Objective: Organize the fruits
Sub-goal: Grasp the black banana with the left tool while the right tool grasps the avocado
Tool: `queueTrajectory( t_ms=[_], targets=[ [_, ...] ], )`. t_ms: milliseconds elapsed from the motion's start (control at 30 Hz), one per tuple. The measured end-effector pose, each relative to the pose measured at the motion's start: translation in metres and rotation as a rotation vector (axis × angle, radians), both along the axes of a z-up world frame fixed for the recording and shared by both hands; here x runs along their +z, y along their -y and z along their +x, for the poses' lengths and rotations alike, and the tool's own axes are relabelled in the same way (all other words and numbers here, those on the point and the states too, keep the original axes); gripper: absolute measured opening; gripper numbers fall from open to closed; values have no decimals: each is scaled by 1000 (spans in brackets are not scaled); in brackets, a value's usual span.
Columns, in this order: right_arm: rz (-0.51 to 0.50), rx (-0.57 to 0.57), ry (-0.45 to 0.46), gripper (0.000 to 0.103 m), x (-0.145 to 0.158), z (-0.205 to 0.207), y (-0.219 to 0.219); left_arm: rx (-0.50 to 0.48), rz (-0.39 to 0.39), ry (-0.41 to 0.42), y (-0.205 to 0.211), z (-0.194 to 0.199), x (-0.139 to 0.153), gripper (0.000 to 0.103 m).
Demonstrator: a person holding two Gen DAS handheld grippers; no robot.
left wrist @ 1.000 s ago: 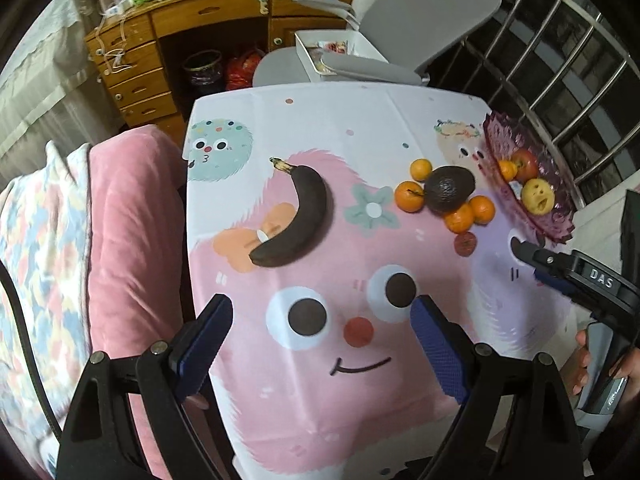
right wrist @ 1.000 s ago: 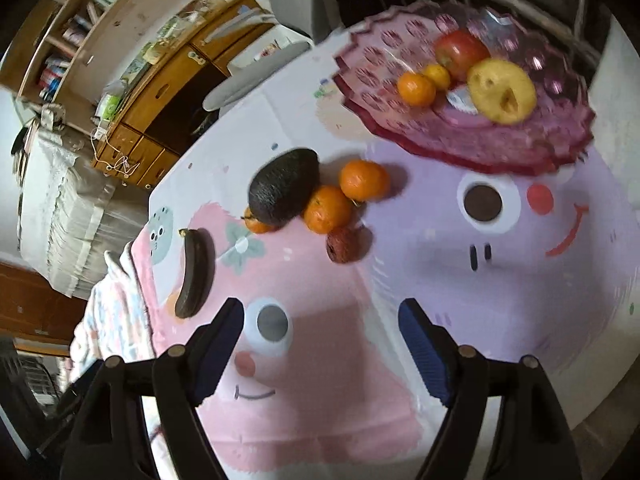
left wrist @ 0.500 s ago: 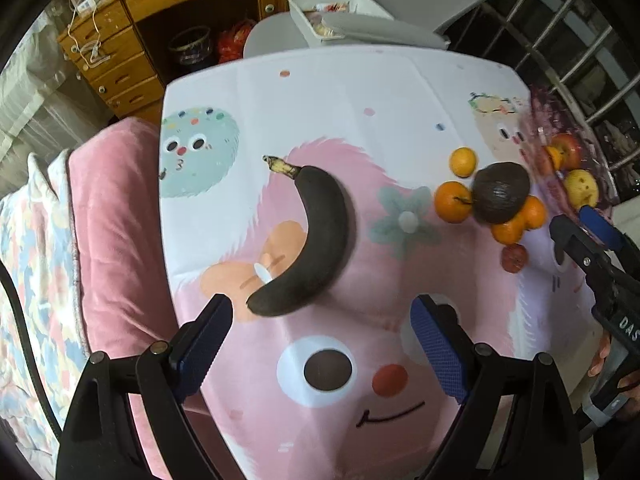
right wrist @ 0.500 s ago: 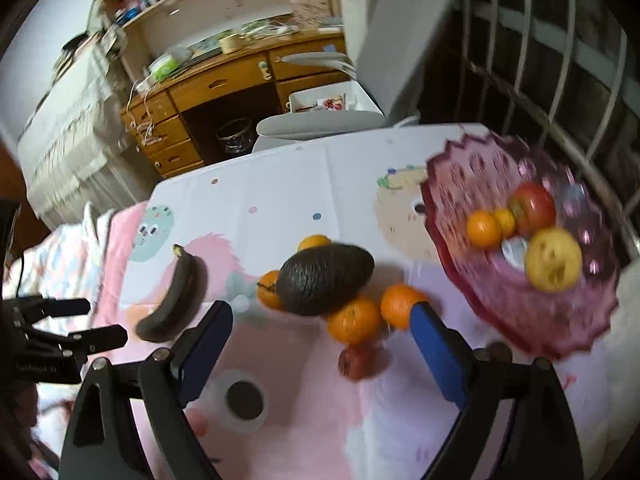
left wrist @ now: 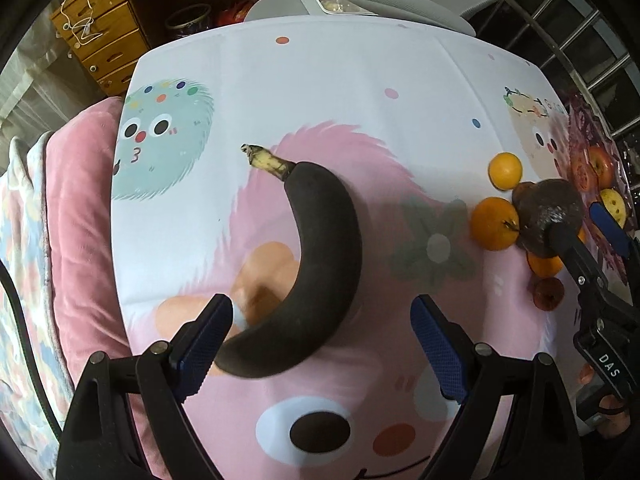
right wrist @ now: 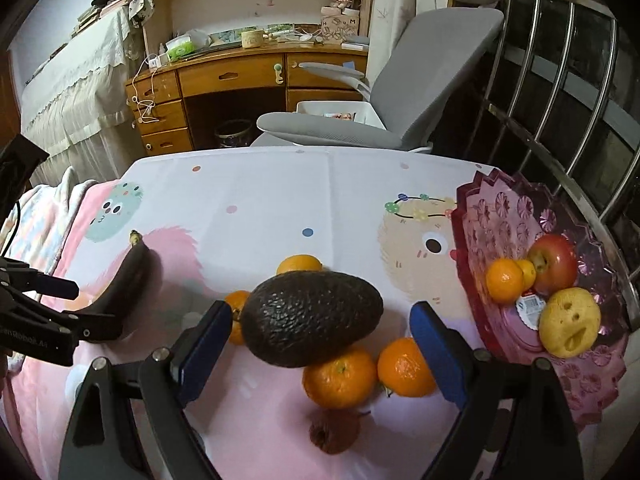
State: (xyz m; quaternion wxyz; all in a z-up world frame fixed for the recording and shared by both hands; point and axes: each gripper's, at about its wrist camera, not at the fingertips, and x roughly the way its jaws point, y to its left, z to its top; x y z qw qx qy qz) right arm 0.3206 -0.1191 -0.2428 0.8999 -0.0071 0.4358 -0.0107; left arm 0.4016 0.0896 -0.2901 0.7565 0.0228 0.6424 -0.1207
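A blackened banana point(left wrist: 320, 256) lies on the cartoon tablecloth; its lower end sits between the wide-open jaws of my left gripper point(left wrist: 320, 340), untouched. It also shows in the right wrist view point(right wrist: 132, 276). A dark avocado point(right wrist: 312, 316) rests among several oranges point(right wrist: 340, 376) and sits between the open jaws of my right gripper point(right wrist: 320, 348). A small dark red fruit point(right wrist: 334, 430) lies in front. The pink glass bowl point(right wrist: 500, 216) at the right holds an apple point(right wrist: 554, 264), small oranges and a yellow fruit point(right wrist: 568, 324).
A grey office chair point(right wrist: 404, 80) and a wooden desk point(right wrist: 240, 76) stand behind the table. A metal railing point(right wrist: 560, 60) runs along the right side. A pink blanket point(left wrist: 80, 220) lies off the table's left edge.
My left gripper has moved forward and down over the banana's lower end. My right gripper has levelled and closed in on the avocado. Both stay open.
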Motion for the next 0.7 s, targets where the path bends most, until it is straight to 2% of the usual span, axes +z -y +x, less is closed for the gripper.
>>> queueTrajectory(
  t_ms=[67, 200, 367, 467, 600, 633, 700],
  targets=[
    [0, 0, 0, 91, -5, 4, 1, 0, -8, 4, 1, 2, -2, 78],
    [17, 9, -9, 91, -12, 8, 0, 4, -19, 13, 3, 8, -6, 72],
    [31, 23, -24, 91, -21, 12, -1, 14, -23, 3, 4, 13, -12, 58],
    [34, 31, -21, 91, -23, 13, -3, 14, -25, 24, 4, 15, -11, 49],
    [31, 32, -11, 86, -24, 12, -2, 30, -22, 41, 2, 16, -11, 40],
    [35, 33, -12, 86, -24, 12, -1, 32, -40, 37, 3, 16, -11, 33],
    [37, 35, -14, 86, -24, 12, -1, 35, -43, 38, 4, 17, -11, 32]
  ],
)
